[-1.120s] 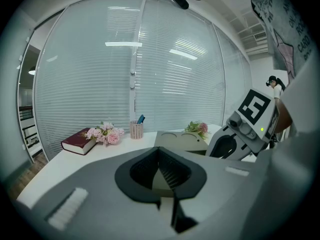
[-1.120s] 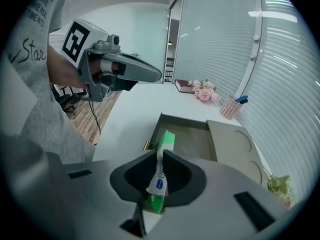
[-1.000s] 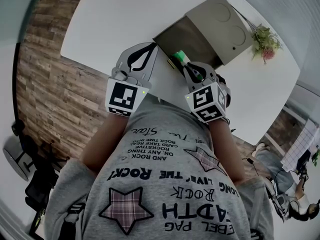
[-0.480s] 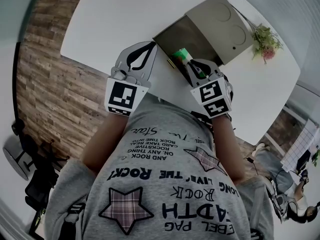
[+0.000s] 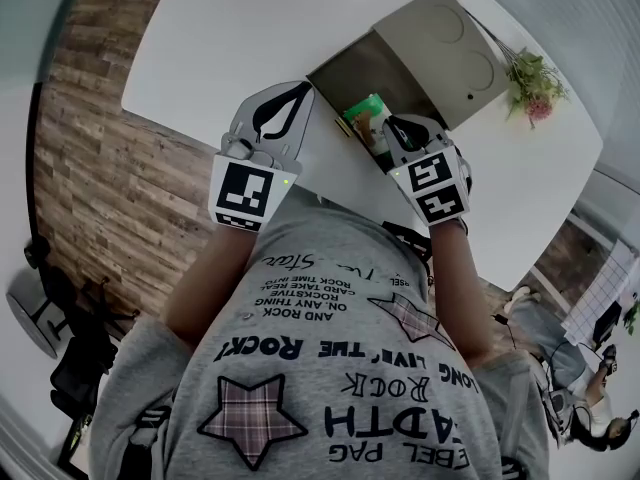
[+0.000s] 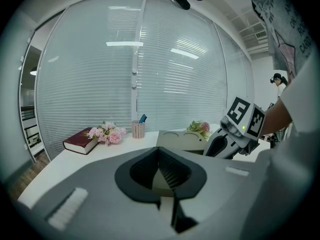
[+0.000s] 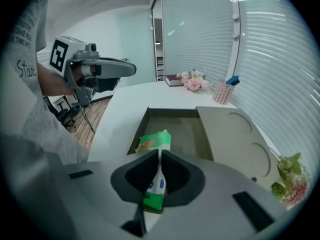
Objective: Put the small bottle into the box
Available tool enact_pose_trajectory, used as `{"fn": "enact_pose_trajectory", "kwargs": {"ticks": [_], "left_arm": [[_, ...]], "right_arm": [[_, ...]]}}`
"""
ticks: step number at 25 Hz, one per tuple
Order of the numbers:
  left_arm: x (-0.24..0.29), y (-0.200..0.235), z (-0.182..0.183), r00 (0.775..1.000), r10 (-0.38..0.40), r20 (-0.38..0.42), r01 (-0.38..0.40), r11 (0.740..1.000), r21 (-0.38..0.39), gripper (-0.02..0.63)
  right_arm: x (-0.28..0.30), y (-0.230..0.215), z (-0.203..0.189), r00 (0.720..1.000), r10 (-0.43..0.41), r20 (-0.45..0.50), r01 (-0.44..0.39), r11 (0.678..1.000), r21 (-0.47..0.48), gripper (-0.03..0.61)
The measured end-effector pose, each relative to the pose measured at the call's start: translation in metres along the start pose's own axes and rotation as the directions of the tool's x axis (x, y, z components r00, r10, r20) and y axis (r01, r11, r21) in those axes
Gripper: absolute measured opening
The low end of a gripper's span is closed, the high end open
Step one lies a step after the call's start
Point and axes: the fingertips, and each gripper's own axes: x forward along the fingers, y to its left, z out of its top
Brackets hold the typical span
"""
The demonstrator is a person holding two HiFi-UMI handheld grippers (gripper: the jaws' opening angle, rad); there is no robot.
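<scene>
The small bottle (image 7: 155, 142) is a flat green and white pack. My right gripper (image 7: 159, 160) is shut on its lower half, the jaws closing tight on it. It hangs over the near edge of the open grey box (image 7: 175, 113). From the head view the pack (image 5: 364, 114) sticks out ahead of the right gripper (image 5: 388, 134) at the box's (image 5: 345, 72) near corner. My left gripper (image 5: 298, 92) hovers shut and empty above the white table, left of the box. In the left gripper view its pads (image 6: 159, 158) meet with nothing between them.
The box lid (image 5: 443, 40) lies flipped open beside the tray, with two round recesses. A flower sprig (image 5: 531, 80) lies beyond it. At the table's far end stand a book (image 6: 80, 140), pink flowers (image 6: 107, 132) and a pen cup (image 6: 138, 129). The wooden floor (image 5: 90, 168) borders the table.
My right gripper has carried the pack forward and to the right, from the table edge up to the box's near corner. The left gripper has stayed where it was.
</scene>
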Motion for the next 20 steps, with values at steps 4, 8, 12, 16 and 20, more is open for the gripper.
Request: {"fn": "enact_pose_trajectory", "kwargs": {"ticks": [4,8,12,16,20], "left_arm": [[0.000,0.001,0.000,1.000,0.000,-0.002,0.000,1.000,0.000,0.011],[0.000,0.003,0.000,1.000,0.002,-0.006,-0.002,1.000,0.002,0.011],[-0.002,0.005,0.000,1.000,0.008,-0.009,-0.008,1.000,0.001,0.011],[-0.002,0.006,0.000,1.000,0.010,-0.008,-0.010,1.000,-0.001,0.011],[-0.002,0.005,-0.001,1.000,0.004,-0.011,-0.004,1.000,0.003,0.011]], "right_arm": [[0.006,-0.005,-0.006,1.000,0.004,-0.021,-0.004,1.000,0.015,0.028],[0.013,-0.009,-0.012,0.999,0.011,-0.042,-0.010,1.000,0.024,0.028],[0.016,-0.010,-0.015,0.998,0.019,-0.058,-0.017,1.000,0.024,0.028],[0.021,-0.009,-0.019,0.997,0.020,-0.069,-0.018,1.000,0.024,0.028],[0.023,-0.009,-0.020,0.997,0.020,-0.072,-0.019,1.000,0.020,0.028]]}}
